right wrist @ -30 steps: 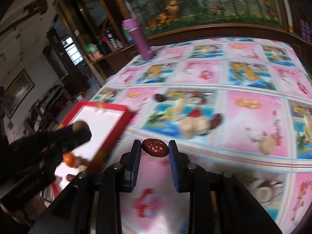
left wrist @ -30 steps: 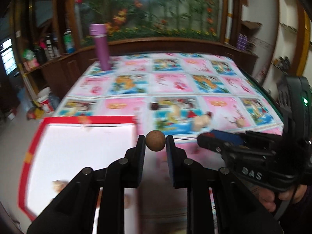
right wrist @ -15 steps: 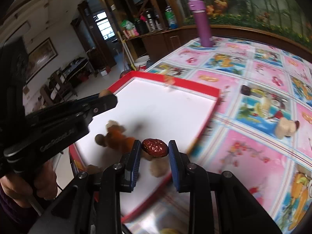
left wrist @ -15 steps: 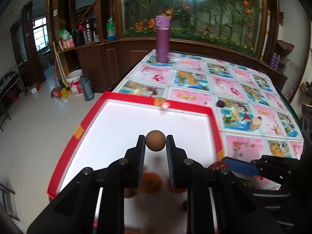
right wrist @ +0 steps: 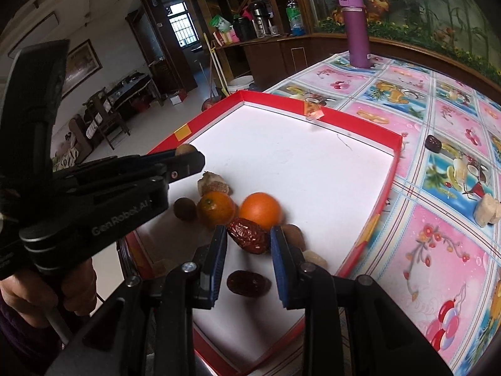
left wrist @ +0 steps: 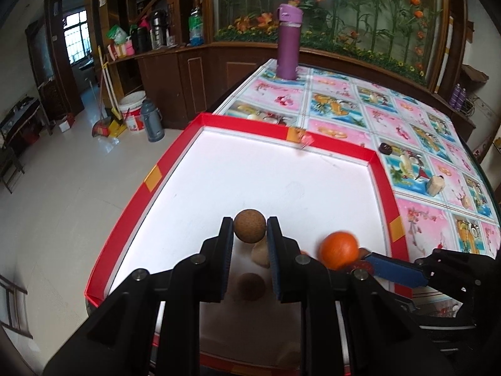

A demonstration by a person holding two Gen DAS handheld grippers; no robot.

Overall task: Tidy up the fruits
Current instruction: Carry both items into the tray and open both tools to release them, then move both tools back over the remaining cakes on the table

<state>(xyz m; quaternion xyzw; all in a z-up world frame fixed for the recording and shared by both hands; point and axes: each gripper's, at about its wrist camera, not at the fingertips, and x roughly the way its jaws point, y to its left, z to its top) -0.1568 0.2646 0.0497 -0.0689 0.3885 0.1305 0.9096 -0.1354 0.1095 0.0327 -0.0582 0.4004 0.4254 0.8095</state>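
Note:
My left gripper (left wrist: 250,230) is shut on a round brown longan (left wrist: 249,230) and holds it above the white floor of the red-rimmed tray (left wrist: 175,159). My right gripper (right wrist: 248,238) is shut on a wrinkled red date (right wrist: 247,235) over the tray's (right wrist: 328,116) near right part. Below them lie two oranges (right wrist: 260,210) (right wrist: 216,209), another longan (right wrist: 184,208), a second date (right wrist: 247,283) and some pale pieces (right wrist: 214,183). In the left wrist view one orange (left wrist: 338,250) shows beside the right gripper's blue pad (left wrist: 396,271).
A purple flask (left wrist: 289,50) stands at the table's far end. On the patterned cloth to the right of the tray lie a dark fruit (right wrist: 433,143) and a pale chunk (right wrist: 487,208). The tray overhangs the table's left edge above the floor.
Both grippers have swung left from over the patterned cloth to over the tray, each keeping its fruit. The fruit pile in the tray has come into view beneath them.

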